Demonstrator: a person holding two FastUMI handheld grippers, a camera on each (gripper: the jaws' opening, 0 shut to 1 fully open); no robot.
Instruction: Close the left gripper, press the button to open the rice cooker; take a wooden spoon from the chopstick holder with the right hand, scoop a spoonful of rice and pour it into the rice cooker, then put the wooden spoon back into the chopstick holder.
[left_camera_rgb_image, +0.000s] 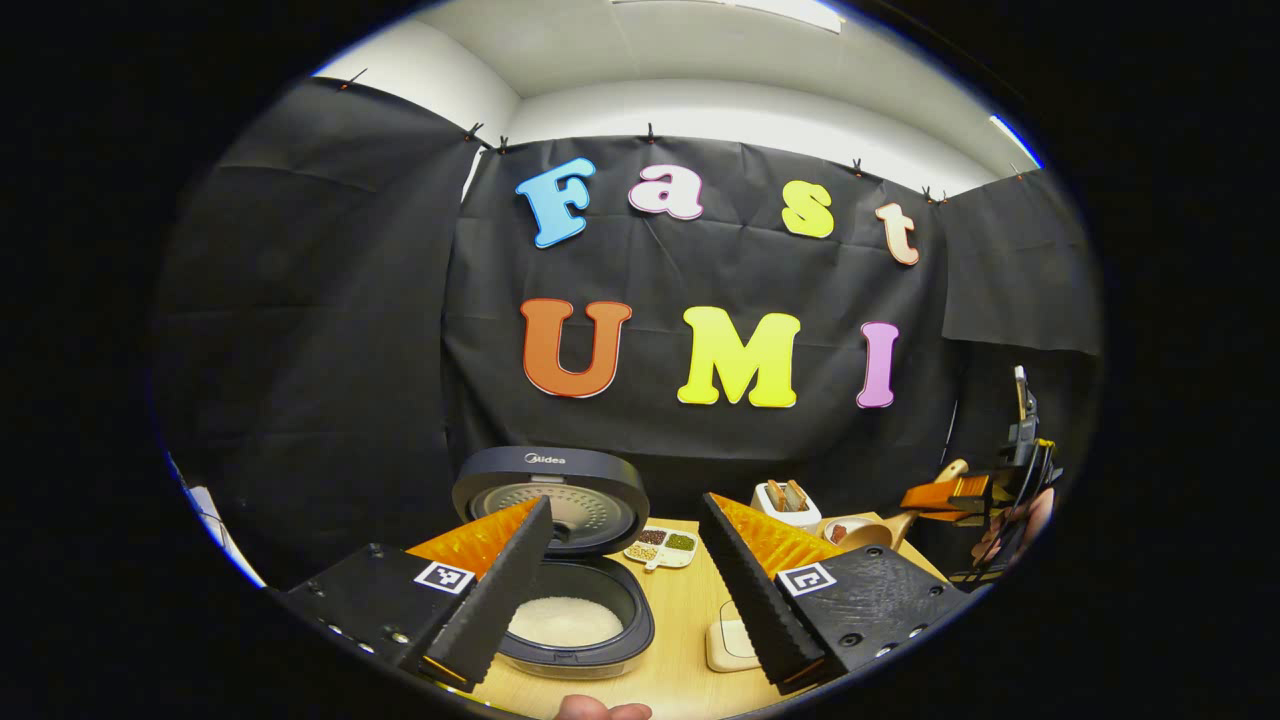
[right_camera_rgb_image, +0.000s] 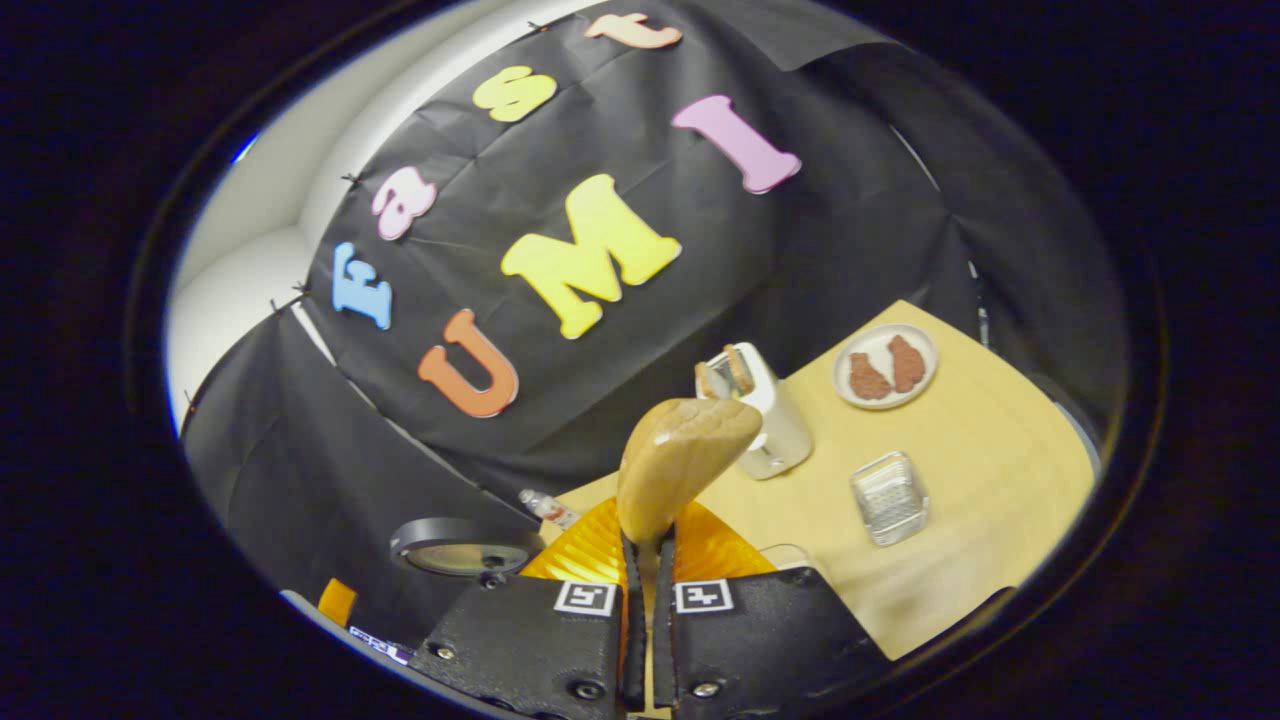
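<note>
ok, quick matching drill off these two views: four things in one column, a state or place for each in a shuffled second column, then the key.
Things
1. rice cooker
2. wooden spoon
3. left gripper
4. toaster

States
A. clamped between two fingers
B. lid up, white rice inside
C. jaws spread apart
D. holds two bread slices

Pairs: 1-B, 2-A, 3-C, 4-D

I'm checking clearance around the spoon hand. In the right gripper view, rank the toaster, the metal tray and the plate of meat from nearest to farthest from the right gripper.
1. Toaster: just past the spoon clamped in the right gripper.
2. Metal tray: off to the right on the table; close to the toaster in distance.
3. Plate: farthest, upper right.
</note>
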